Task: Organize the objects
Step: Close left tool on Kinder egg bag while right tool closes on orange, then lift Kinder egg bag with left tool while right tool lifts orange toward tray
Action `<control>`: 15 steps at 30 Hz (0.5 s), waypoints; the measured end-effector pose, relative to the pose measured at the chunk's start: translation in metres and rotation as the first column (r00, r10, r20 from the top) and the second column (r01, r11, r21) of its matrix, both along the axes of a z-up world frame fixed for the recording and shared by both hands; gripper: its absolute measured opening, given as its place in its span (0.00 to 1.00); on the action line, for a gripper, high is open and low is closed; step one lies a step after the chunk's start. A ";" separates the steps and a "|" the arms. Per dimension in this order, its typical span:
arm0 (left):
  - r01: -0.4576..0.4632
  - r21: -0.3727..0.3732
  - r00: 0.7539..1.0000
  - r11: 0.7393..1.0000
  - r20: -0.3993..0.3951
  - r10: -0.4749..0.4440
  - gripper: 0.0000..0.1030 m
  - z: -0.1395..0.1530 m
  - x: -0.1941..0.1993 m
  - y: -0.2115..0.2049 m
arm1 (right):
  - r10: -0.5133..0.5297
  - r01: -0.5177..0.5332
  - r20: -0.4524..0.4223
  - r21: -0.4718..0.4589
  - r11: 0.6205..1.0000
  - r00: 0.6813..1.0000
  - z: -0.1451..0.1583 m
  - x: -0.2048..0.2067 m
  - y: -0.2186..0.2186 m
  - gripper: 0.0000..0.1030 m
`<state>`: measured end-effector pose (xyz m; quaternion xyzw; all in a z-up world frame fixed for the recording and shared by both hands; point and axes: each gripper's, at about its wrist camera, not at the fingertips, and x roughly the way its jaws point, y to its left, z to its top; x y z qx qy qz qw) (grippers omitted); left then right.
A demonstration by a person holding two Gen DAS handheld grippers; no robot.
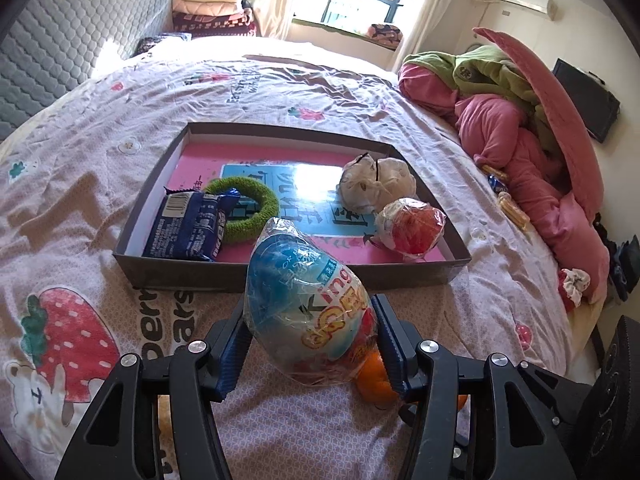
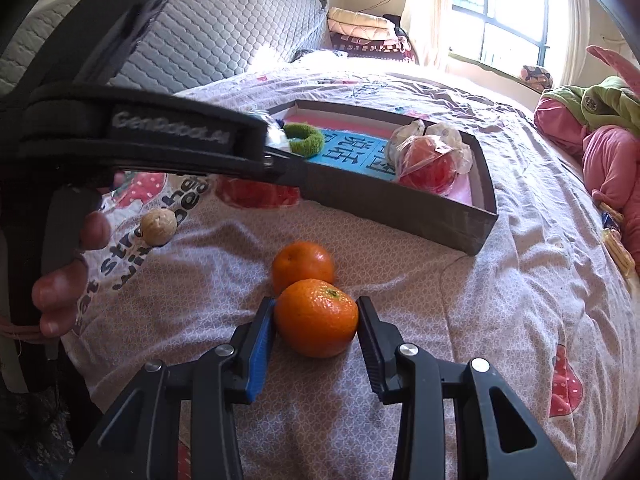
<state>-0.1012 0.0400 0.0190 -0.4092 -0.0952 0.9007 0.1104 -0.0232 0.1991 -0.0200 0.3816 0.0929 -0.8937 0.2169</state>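
Clamped between the black jaws of the left gripper [image 1: 312, 344], a plastic-wrapped toy egg [image 1: 308, 312] with a blue top and orange lettering tilts above the printed bedsheet [image 1: 100, 184], just short of the dark shallow box [image 1: 280, 272]. Inside the box lie a blue snack packet [image 1: 188, 228], a green knitted ring [image 1: 248, 208], a white wrapped bundle [image 1: 376, 184] and a red wrapped ball [image 1: 412, 224] on a pink-and-blue printed sheet. From the right wrist, the right gripper [image 2: 316, 320] closes narrowly on a glossy orange mandarin [image 2: 316, 316] resting on the bedsheet, its pads against both sides; a second mandarin [image 2: 302, 264] touches it from behind. Only this view shows a walnut [image 2: 159, 227] on the sheet and the person's fingers [image 2: 60, 284] around the left gripper's handle.
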 end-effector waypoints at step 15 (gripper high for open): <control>-0.025 -0.035 0.996 0.999 -0.089 0.022 0.58 0.040 0.025 -0.021 | -0.025 0.013 -0.149 -0.083 0.996 0.989 0.043 0.001 0.011 0.39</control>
